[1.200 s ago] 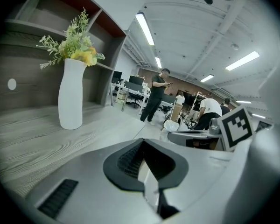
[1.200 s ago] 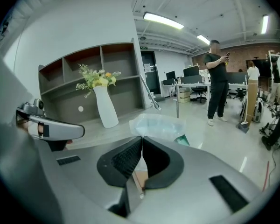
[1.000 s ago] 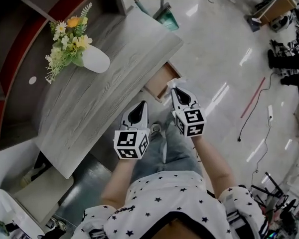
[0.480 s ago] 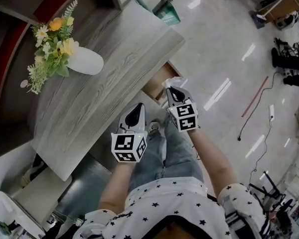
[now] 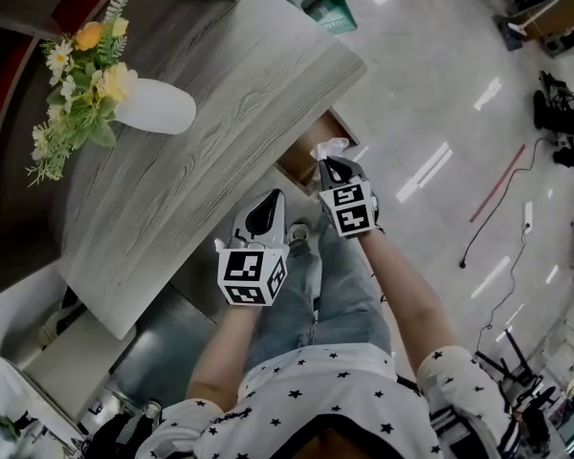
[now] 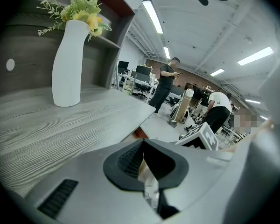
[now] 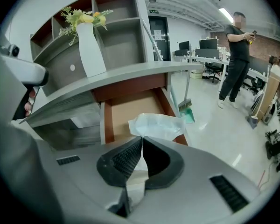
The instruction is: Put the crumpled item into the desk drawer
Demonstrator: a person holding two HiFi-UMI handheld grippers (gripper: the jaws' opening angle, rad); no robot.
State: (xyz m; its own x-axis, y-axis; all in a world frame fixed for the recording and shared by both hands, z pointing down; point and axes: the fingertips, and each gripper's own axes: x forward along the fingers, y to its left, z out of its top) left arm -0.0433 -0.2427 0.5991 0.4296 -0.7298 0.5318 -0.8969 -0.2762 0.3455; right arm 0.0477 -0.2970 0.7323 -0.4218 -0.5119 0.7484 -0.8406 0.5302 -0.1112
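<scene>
My right gripper [image 7: 141, 141] [image 5: 328, 163] is shut on a crumpled white item [image 7: 155, 126] [image 5: 327, 148], thin and plastic-like, which sticks out past the jaw tips. It hangs over the front edge of the open wooden drawer [image 7: 130, 113] [image 5: 306, 156] under the grey desk [image 5: 210, 113]. The drawer's inside looks bare. My left gripper [image 6: 143, 143] [image 5: 266, 208] is shut with nothing in it, held lower and to the left, beside the desk's edge.
A white vase with yellow flowers [image 5: 148, 103] [image 6: 67, 62] stands on the desk top. Shelves [image 7: 116, 31] rise behind the desk. A green broom and dustpan [image 7: 186, 111] lean to the drawer's right. People stand farther off on the shiny floor.
My right gripper has moved forward with the crumpled item toward the open drawer. The left gripper has stayed about where it was.
</scene>
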